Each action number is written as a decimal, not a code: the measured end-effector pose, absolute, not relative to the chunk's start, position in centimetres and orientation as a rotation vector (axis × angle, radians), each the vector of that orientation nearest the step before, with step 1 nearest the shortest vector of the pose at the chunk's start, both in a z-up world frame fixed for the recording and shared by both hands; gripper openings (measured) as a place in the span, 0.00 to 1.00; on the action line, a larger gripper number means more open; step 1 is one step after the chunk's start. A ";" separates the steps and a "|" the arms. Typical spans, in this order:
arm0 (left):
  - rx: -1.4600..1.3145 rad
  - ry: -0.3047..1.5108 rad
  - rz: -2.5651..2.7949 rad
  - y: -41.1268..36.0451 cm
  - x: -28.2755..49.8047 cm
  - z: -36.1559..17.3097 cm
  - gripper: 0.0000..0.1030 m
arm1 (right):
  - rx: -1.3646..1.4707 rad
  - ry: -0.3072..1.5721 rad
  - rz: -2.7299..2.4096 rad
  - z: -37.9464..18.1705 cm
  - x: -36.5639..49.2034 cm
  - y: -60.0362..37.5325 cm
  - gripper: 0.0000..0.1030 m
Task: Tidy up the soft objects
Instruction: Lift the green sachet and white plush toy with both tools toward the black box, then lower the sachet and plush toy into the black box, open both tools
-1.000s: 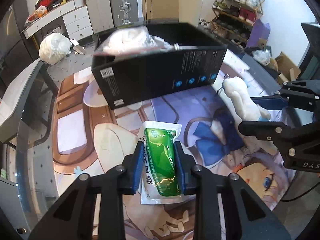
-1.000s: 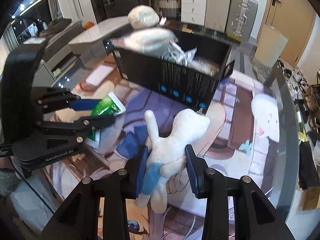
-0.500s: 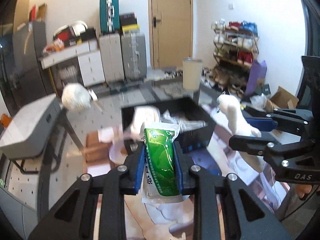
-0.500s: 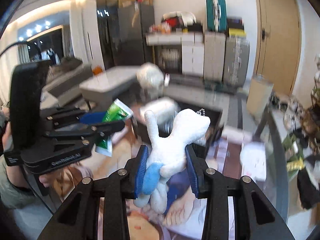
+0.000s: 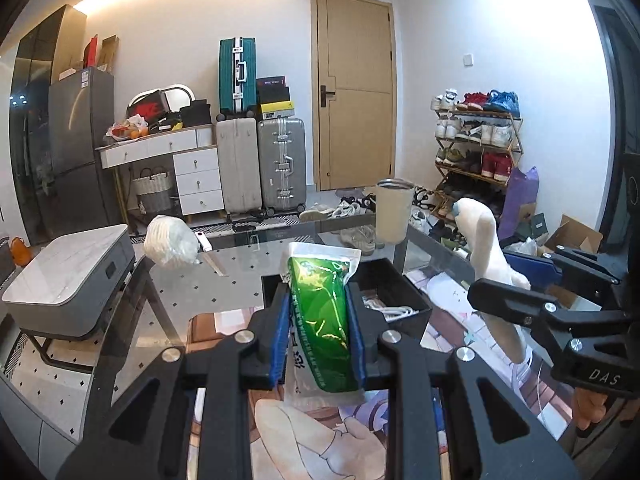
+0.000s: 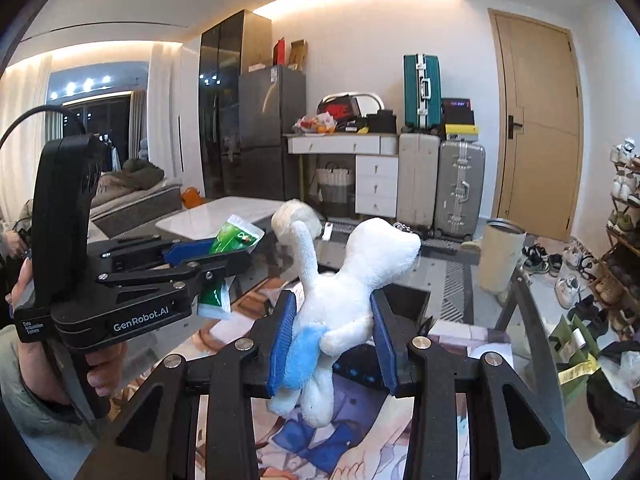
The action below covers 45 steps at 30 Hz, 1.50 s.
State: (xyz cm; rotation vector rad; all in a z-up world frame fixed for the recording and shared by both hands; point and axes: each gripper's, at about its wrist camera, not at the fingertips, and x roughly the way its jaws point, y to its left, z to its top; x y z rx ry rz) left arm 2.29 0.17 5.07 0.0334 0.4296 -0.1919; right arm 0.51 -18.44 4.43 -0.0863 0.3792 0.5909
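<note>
My left gripper [image 5: 319, 336] is shut on a green soft pouch [image 5: 320, 320] with a white border and holds it raised above the table. My right gripper [image 6: 334, 340] is shut on a white plush toy [image 6: 344, 292] with a blue patch, also lifted. Each gripper shows in the other's view, the left gripper on the left [image 6: 200, 264] and the right gripper on the right [image 5: 536, 296]. A black open box [image 5: 384, 296] stands on the table just beyond both grippers, with white items inside. Its dark side also shows under the plush [image 6: 408, 304].
A glass table [image 5: 224, 280] carries an anime-print mat [image 5: 304, 432]. A white wrapped bundle [image 5: 170, 242] lies at the far left of the table and a beige cylinder [image 5: 392, 212] stands at its far edge. Suitcases, drawers and a shoe rack stand behind.
Both grippers have risen and tilted up from the mat with their objects. The view went from looking down at the box's side to looking level across the room.
</note>
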 end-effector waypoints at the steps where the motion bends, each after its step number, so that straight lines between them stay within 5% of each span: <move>1: 0.034 0.424 -0.192 0.1 2.3 5.3 0.24 | -0.084 0.374 0.588 4.6 0.6 -18.4 0.36; 29: -0.046 0.415 -0.171 1.2 11.3 7.9 0.24 | -0.050 0.349 0.504 7.7 9.9 -14.7 0.36; 45: -0.101 0.730 -0.221 0.0 15.7 2.1 0.24 | -0.078 0.761 0.521 1.6 16.3 -13.2 0.36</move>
